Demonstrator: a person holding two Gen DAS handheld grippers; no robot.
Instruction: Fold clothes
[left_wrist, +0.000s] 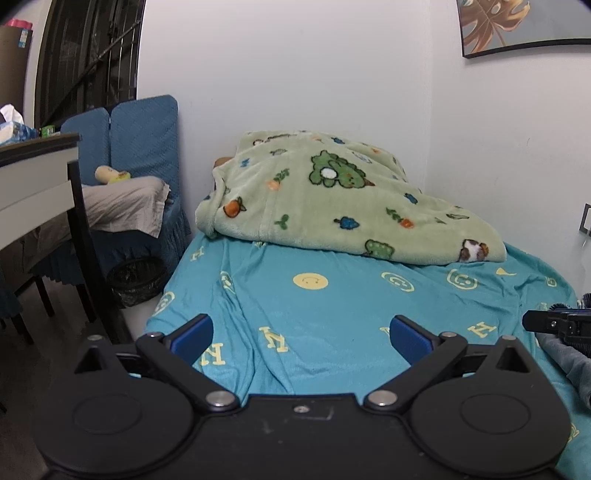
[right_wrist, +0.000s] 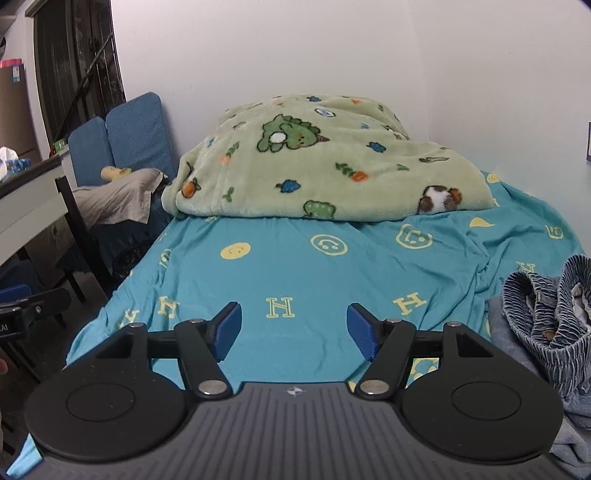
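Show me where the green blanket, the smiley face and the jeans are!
Green blanket (right_wrist: 314, 162): right wrist view, its middle folds.
Smiley face (right_wrist: 235, 250): right wrist view, the solid yellow circle on the sheet.
Jeans (right_wrist: 543, 314): right wrist view, the ribbed waistband.

The teal bedsheet carries pale yellow capital letters "H", repeated across it near and right. On the left hand-held gripper, white letters "AI" show at the frame edge.

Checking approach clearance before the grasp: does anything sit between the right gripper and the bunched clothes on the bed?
Nothing visible does. The right gripper is open over bare teal bedsheet, and the denim clothes pile lies to its right with only sheet between. The green fleece blanket sits farther back, out of the way.
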